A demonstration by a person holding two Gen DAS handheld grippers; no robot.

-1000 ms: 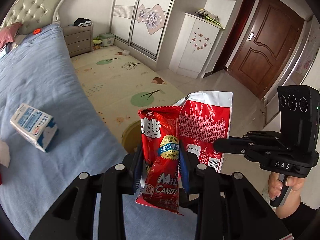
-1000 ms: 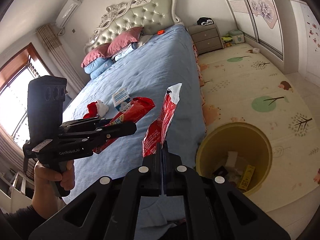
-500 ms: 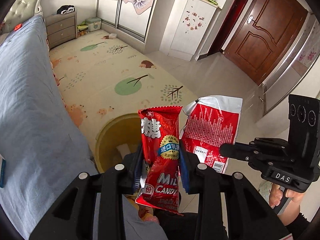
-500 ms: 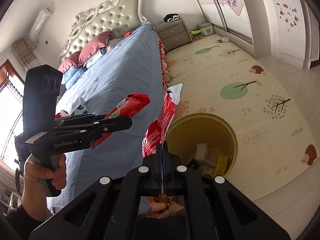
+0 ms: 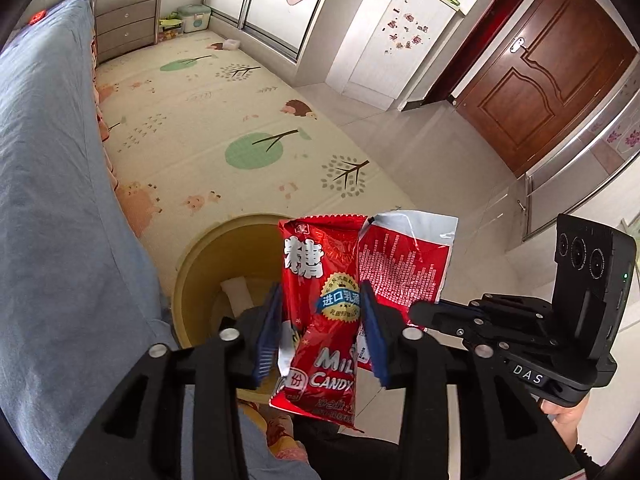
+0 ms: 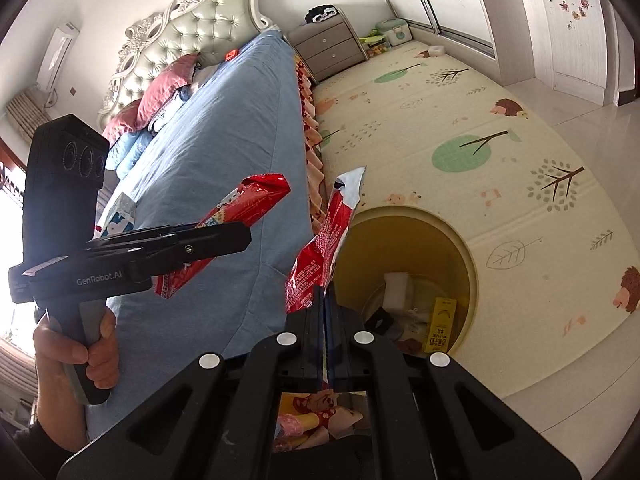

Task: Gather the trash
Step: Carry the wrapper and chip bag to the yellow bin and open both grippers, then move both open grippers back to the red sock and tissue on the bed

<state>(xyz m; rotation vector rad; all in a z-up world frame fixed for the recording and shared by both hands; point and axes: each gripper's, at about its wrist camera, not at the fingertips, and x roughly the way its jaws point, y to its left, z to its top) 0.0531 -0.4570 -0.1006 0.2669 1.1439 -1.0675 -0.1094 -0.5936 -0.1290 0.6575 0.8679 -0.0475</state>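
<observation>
My left gripper is shut on a red milk candy bag, held upright over the near rim of a yellow round bin on the floor. My right gripper is shut on a torn red wrapper with a silver inside, held edge-on above the bin. That wrapper shows beside the candy bag in the left wrist view. The left gripper and its candy bag show at the left of the right wrist view. The bin holds a white block, a yellow box and other scraps.
A bed with a blue sheet runs along the left, its edge next to the bin. A small blue-and-white carton lies on it. A patterned play mat covers the floor. A nightstand, wardrobes and a brown door stand beyond.
Both grippers have swung from over the bed toward the floor, carrying their wrappers. The yellow bin has come into fuller view under them. Both grips stay shut.
</observation>
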